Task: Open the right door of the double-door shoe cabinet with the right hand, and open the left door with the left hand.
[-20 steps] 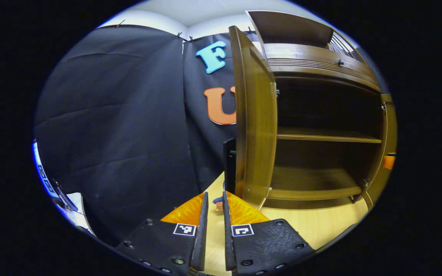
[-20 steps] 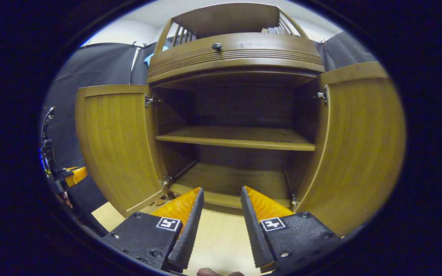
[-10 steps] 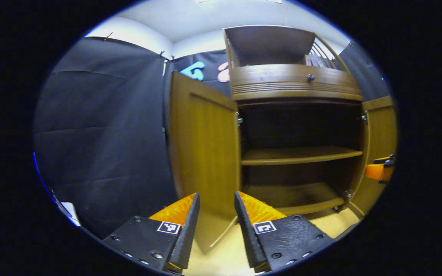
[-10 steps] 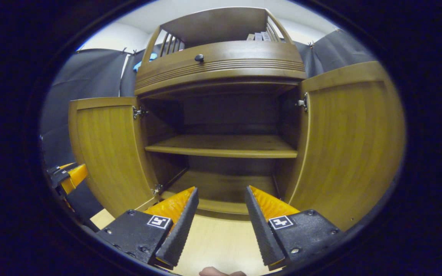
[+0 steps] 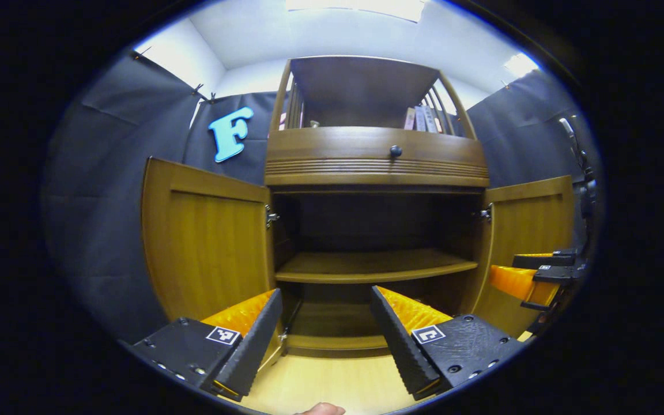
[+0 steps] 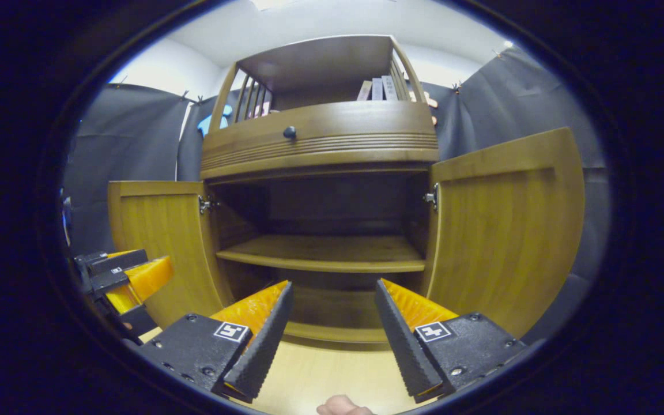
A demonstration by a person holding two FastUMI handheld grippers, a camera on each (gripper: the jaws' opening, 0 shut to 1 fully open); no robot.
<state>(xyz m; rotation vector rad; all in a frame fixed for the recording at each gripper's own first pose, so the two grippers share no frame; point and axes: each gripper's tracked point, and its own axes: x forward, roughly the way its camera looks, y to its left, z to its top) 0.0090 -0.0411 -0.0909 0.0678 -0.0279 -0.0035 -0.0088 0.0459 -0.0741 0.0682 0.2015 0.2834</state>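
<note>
With your left gripper (image 5: 325,323) and right gripper (image 6: 332,323) both apart and empty, you could bump either swung-out door (image 6: 505,230) shut.

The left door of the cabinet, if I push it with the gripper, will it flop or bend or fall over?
Probably not. The left door looks like a stiff wooden panel, so it should not bend. It hangs on a metal hinge fixed to the shoe cabinet, so a push would likely swing it rather than tip it. Its smooth face may let the fingers slide.
</note>
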